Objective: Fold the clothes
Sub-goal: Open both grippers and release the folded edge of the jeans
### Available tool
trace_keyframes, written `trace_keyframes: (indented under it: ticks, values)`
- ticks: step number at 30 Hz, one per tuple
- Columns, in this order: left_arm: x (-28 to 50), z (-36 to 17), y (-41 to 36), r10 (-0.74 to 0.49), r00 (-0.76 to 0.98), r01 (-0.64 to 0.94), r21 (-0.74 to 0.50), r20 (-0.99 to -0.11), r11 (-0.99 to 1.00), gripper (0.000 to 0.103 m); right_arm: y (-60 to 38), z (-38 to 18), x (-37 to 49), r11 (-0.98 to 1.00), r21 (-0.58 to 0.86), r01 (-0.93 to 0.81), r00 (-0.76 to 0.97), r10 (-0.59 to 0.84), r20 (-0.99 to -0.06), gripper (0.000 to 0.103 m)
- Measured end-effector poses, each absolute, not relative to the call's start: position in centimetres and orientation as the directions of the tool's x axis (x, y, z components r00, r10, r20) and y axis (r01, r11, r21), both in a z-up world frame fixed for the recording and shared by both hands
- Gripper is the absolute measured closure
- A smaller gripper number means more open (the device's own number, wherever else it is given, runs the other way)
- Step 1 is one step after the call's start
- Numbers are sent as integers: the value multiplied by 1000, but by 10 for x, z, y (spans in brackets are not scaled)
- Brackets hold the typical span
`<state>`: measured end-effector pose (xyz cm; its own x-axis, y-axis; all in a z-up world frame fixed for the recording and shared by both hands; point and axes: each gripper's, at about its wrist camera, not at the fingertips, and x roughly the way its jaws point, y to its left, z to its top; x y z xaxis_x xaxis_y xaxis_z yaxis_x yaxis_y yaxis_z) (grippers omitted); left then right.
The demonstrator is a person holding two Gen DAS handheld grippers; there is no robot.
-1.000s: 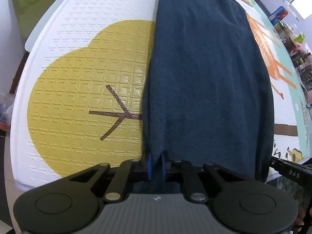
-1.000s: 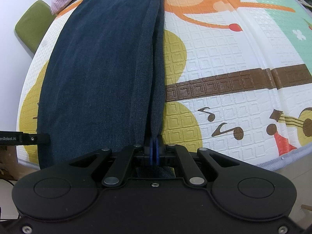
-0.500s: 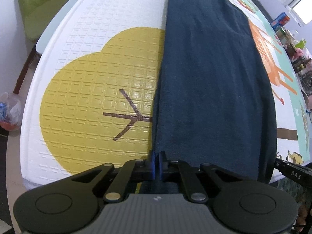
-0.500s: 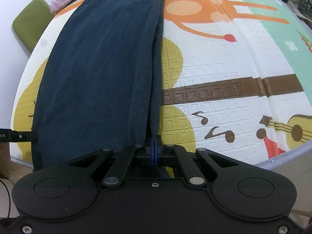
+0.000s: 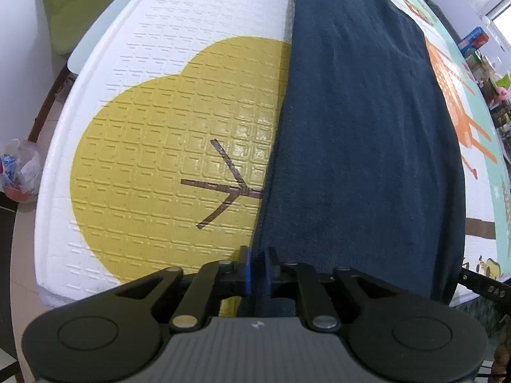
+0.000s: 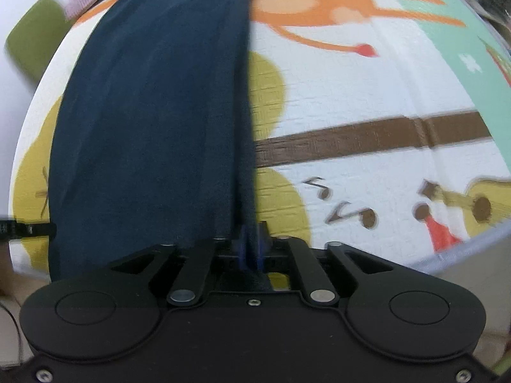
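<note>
Cloth: a dark blue cloth [image 5: 361,134] lies in a long folded strip on the mat [image 5: 179,121], running from the near edge toward the far edge.
Left gripper [image 5: 257,266]: at the strip's near left corner; jaws narrow and opening, cloth between the blue pads.
Right gripper [image 6: 251,249]: at the strip's near right corner; jaws narrow and opening, cloth edge between the pads; view blurred.
Mat: yellow patch beside the strip's left edge, brown band at its right edge.
</note>
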<state>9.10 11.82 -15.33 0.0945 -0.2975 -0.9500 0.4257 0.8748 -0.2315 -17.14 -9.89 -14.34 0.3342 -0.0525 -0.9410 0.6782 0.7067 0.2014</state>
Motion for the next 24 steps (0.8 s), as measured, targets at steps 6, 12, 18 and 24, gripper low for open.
trace_keyframes:
  ticks: [6, 12, 18, 24]
  values:
    - [86, -127, 118, -413, 121, 449, -321, -903, 834, 84, -106, -111, -187, 685, 255, 682, 461, -131, -878, 83]
    - [79, -121, 85, -499, 116, 503, -383, -859, 775, 72, -107, -103, -168, 688, 378, 619, 566, -58, -822, 83]
    - [78, -145, 68, -469, 77, 494, -375, -880, 784, 72, -104, -131, -147, 682, 401, 611, 527, 28, -850, 85]
    - [86, -160, 85, -425, 72, 438, -354, -902, 826, 78, -119, -158, -157, 622, 408, 668, 480, 59, -875, 92]
